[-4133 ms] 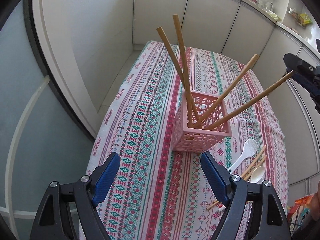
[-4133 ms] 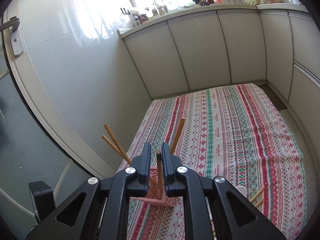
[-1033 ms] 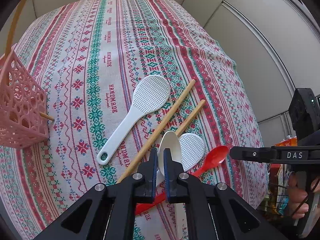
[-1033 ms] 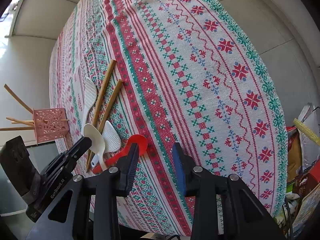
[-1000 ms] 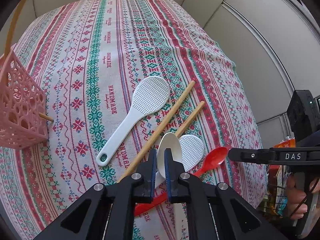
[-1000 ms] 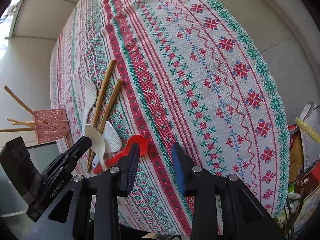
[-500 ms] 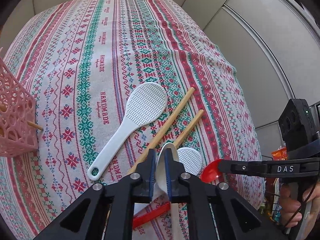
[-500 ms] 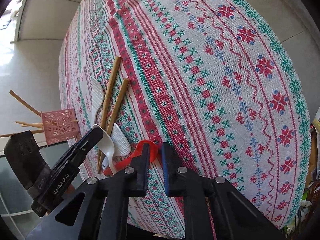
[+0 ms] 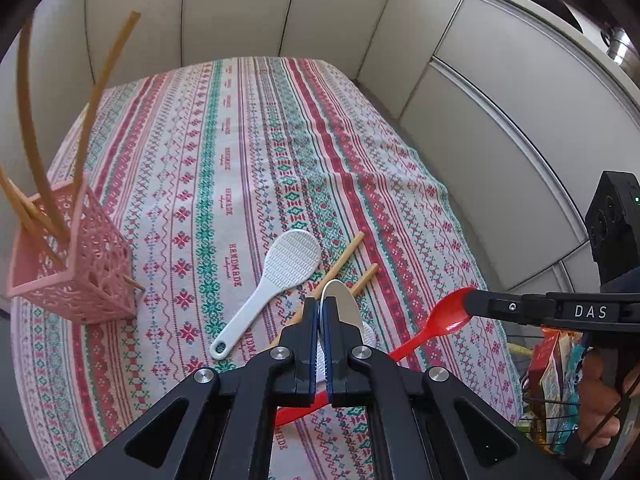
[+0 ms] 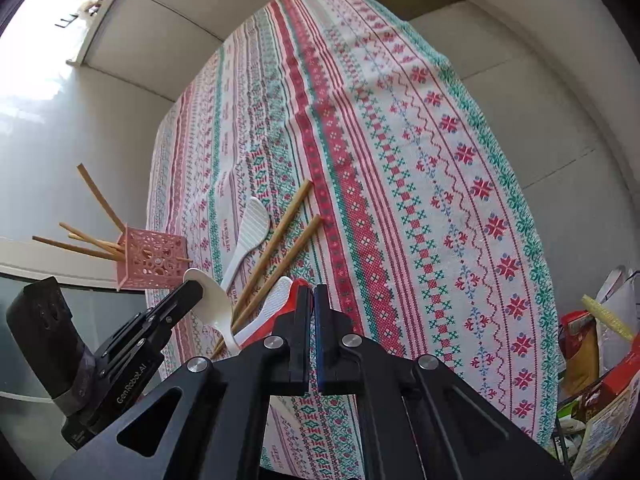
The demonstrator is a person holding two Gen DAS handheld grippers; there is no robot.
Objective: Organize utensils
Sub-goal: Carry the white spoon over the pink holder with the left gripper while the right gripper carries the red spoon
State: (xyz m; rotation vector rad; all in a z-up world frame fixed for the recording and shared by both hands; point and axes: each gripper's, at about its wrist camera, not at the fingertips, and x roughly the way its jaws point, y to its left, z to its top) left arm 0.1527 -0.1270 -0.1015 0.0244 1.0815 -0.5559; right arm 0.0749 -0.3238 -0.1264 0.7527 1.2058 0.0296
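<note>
At the far left of the left wrist view, the pink basket point(image 9: 76, 268) stood on the striped worktop point(image 9: 248, 128), with several wooden chopsticks point(image 9: 28, 120) leaning out of it toward the upper left of the frame. Lower centre, the left tongs point(image 9: 321, 308) were pressed together on a white spoon point(image 9: 340, 300), its bowl sticking up just past the tips and its long axis running roughly along the fingers. Beside it, a white rice paddle point(image 9: 276, 280) lay flat, head toward the upper right and handle toward the lower left. Two loose chopsticks point(image 9: 344, 256) lay on the same diagonal. At the right of that view, the right tongs point(image 9: 476, 304) were pinching a red spoon point(image 9: 444, 320) by its bowl; the handle trailed down to the lower left under the left tool.

In the right wrist view, the right tongs point(image 10: 312, 300) were closed on the red spoon point(image 10: 294, 292), with the white spoon point(image 10: 208, 292) held up at lower left.

The step in hand looked like lifting both spoons clear. Next, each would probably need carrying to the basket at the left and turning handle-down to drop in among the leaning sticks. The paddle and loose chopsticks remained to be done.
</note>
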